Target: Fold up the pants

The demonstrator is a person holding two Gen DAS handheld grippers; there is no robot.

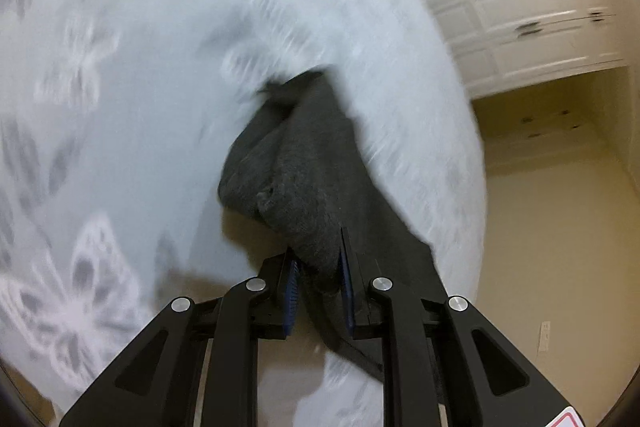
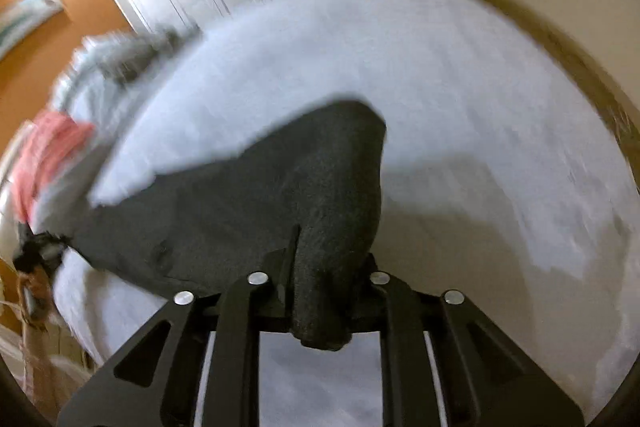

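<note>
The dark grey pants [image 1: 296, 163] hang lifted over the pale bedspread [image 1: 132, 99]. My left gripper [image 1: 318, 267] is shut on a bunched part of them; the cloth fills the gap between the blue pads [image 1: 291, 291]. In the right wrist view the pants [image 2: 248, 203] stretch leftward as a broad dark sheet above the bed [image 2: 440, 75]. My right gripper [image 2: 324, 263] is shut on a thick fold of them, which hides the fingertips. Both views are motion-blurred.
White cabinet doors [image 1: 532, 11] stand beyond the bed, with beige floor [image 1: 552, 235] beside it. A pink cloth [image 2: 48, 155] and a grey garment [image 2: 120, 67] lie at the bed's far left. A person's arm [image 2: 36, 299] shows at the lower left.
</note>
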